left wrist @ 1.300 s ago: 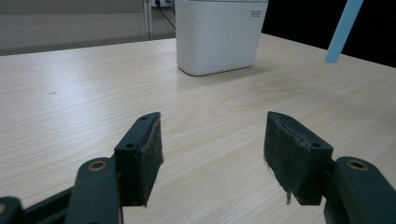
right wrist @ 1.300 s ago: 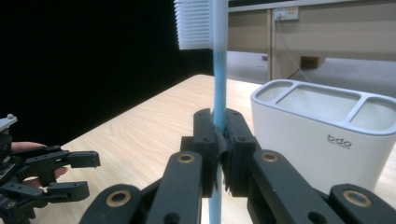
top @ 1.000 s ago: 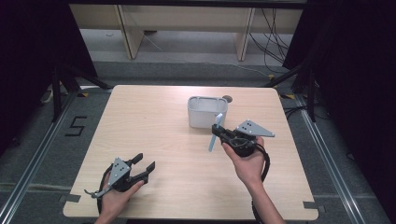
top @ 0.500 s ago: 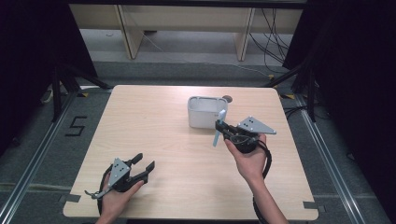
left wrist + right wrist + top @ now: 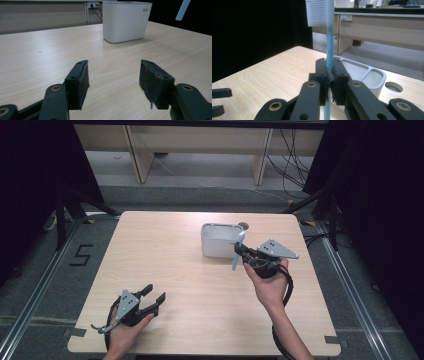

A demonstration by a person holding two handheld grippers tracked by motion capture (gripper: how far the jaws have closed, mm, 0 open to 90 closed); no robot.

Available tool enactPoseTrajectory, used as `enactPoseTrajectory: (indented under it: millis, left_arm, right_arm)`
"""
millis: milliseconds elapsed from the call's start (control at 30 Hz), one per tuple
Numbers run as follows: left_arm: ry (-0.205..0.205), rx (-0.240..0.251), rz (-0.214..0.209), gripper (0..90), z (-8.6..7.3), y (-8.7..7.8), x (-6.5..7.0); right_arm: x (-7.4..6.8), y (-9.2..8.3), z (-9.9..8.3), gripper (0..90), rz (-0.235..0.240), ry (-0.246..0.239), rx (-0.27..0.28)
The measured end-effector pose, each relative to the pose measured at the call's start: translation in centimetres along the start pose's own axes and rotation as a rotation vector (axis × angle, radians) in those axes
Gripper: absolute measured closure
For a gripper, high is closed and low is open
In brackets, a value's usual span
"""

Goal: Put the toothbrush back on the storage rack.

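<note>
At the near left corner of the surface [image 5: 165,250], the left claw [image 5: 152,299] rests low in the person's left hand [image 5: 124,332], pointing toward the middle. Its jaws stand well apart with nothing between them, though they have just been closing a little; in the left gripper view the two dark pads [image 5: 80,82] frame bare wood, with the white holder [image 5: 126,21] standing farther off.

Toward the far middle, the holder [image 5: 221,240] sits upright on the wood, an open-topped box with compartments and a round hole at one end, seen in the right gripper view [image 5: 372,77].

Just right of it, the right claw [image 5: 239,256] is raised above the surface in the right hand [image 5: 270,285], clamped tight on the handle of a light blue toothbrush [image 5: 237,251]. The brush stands nearly upright beside the holder's right end, bristle head uppermost [image 5: 318,12], its handle passing down between the closed jaws.
</note>
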State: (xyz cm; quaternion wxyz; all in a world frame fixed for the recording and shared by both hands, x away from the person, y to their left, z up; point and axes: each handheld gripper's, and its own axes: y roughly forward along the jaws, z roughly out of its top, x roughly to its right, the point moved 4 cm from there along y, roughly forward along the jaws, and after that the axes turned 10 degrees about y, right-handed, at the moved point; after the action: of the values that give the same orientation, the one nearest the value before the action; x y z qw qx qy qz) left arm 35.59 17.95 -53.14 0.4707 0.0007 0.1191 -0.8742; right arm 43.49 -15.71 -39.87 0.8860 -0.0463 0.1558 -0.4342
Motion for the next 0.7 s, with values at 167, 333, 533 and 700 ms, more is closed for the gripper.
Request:
enactPoseTrajectory:
  millis: [167,333,533,700]
  left_arm:
    - [0.001,0.0,0.001,40.4,0.0,0.0,0.0]
    - [-0.002,0.0,0.0,40.5,0.0,0.0,0.0]
    - [-0.004,0.002,0.0,40.5,0.0,0.0,-0.1]
    - [-0.004,0.004,0.0,40.5,0.0,0.0,-0.1]
  right_arm:
    - [0.3,0.2,0.4,85.3,-0.006,-0.005,0.002]
    - [0.6,0.4,0.9,85.4,-0.025,-0.034,0.013]
    - [0.5,0.6,1.4,85.4,-0.024,-0.016,0.012]
    - [0.8,0.8,1.9,85.4,-0.033,-0.024,0.025]
